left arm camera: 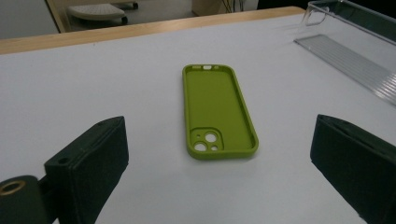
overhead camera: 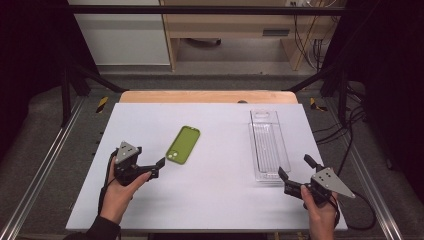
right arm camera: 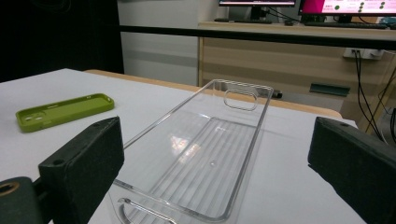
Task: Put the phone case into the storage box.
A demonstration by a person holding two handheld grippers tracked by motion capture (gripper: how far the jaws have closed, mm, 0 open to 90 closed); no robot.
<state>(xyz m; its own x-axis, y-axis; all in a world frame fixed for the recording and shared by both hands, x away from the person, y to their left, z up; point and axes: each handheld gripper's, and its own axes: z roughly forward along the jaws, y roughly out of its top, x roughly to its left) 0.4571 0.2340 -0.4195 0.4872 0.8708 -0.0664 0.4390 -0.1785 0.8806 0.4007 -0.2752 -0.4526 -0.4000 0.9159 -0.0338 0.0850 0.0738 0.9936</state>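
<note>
While lined up behind green phone case, left gripper gaped wide, right gripper likewise, empty, facing clear tray; reach stage, probably; closing on case due next.

White table being lit evenly and brightly from overhead, surroundings at the frame edges being left dark, soft faint shadows being cast under the green phone case, glare being reflected off the clear tray, near jaws being rendered blurred at the bottom corners.
</note>
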